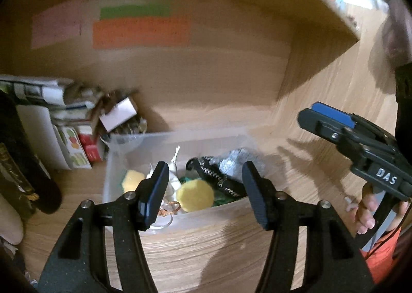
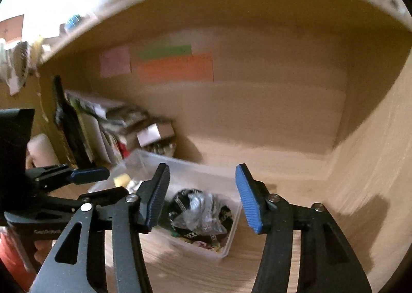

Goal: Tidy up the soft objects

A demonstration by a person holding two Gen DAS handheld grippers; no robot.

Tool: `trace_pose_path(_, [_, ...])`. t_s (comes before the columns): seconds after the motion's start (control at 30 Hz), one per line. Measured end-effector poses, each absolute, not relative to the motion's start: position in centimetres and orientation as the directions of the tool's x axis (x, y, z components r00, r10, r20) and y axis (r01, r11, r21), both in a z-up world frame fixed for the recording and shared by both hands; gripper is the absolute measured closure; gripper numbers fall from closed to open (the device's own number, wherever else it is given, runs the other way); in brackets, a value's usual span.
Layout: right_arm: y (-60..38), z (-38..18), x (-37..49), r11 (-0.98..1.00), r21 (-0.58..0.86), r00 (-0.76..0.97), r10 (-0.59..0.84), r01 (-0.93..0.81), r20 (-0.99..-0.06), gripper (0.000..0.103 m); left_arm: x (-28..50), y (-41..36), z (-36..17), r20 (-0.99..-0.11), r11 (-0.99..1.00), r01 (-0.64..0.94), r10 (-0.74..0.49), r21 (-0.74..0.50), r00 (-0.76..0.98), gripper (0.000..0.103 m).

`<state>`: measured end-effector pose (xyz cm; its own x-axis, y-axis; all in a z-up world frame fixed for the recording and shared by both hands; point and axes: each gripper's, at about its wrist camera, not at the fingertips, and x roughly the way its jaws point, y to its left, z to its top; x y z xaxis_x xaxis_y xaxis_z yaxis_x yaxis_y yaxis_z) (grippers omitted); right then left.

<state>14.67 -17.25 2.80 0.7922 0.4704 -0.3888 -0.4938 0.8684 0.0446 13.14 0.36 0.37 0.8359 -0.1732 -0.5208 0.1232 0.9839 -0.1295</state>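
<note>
Translucent plastic bin (image 1: 116, 164) on wood-grain desk (image 1: 206, 254), dead ahead of left gripper (image 1: 204, 190) fingers and just below their tips. Inside bin: round yellow sponge (image 1: 195, 195) between fingers, black patterned strap (image 1: 219, 177) plus crinkly grey wad (image 1: 231, 164) toward right finger. Bin's long axis runs left-right across fingers. Left gripper spread wide, nothing held. Right gripper (image 2: 203, 197) also wide, empty, looks a bit further back, grey wad (image 2: 200, 213) in its gap. Left nearer I'd say. Only readable text: "DAS" on right gripper body. Coloured sticky notes (image 1: 141, 30) on back panel too blurry.
</note>
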Motion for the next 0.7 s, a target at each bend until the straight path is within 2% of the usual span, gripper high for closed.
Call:
trace_pose_path(0.13, [-17.7, 4.2, 12.1, 0.868, 0.04, 0.819, 0.481, -0.494, -0.314, 0.036, 10.8, 0.9, 2.1, -0.45, 0.987, 0.11, -0.151, -0.116, 0.88, 0.039])
trace_pose_path(0.2, [-17.7, 4.5, 11.0, 0.868, 0.036, 0.826, 0.484, -0.496, -0.289, 0.026, 9.6, 1.1, 2.7, -0.419, 0.988, 0.103, -0.141, -0.113, 0.897, 0.037])
trace_pose_path(0.27, [-17.7, 4.7, 10.0, 0.866, 0.031, 0.83, 0.489, -0.5, -0.27, 0.02, 8.4, 1.3, 3.3, -0.388, 0.988, 0.099, -0.136, -0.116, 0.912, 0.028])
trace_pose_path(0.47, [-17.1, 4.4, 8.3, 0.863, 0.027, 0.832, 0.494, -0.504, -0.253, 0.017, 5.2, 1.5, 4.4, -0.293, 0.995, 0.057, -0.079, -0.084, 0.953, 0.008])
trace_pose_path(0.53, [-17.3, 4.4, 7.8, 0.864, 0.034, 0.833, 0.495, -0.503, -0.247, 0.012, 4.5, 1.4, 4.4, -0.278, 0.996, 0.048, -0.066, -0.071, 0.958, 0.006])
trace_pose_path(0.6, [-17.6, 4.3, 7.1, 0.869, 0.04, 0.842, 0.488, -0.493, -0.229, 0.002, 4.2, 1.3, 4.1, -0.276, 0.997, 0.045, -0.061, -0.064, 0.959, 0.005])
trace_pose_path(0.7, [-17.6, 4.3, 6.6, 0.872, 0.043, 0.848, 0.484, -0.487, -0.216, 0.002, 4.1, 1.2, 3.6, -0.278, 0.997, 0.044, -0.06, -0.063, 0.959, 0.003])
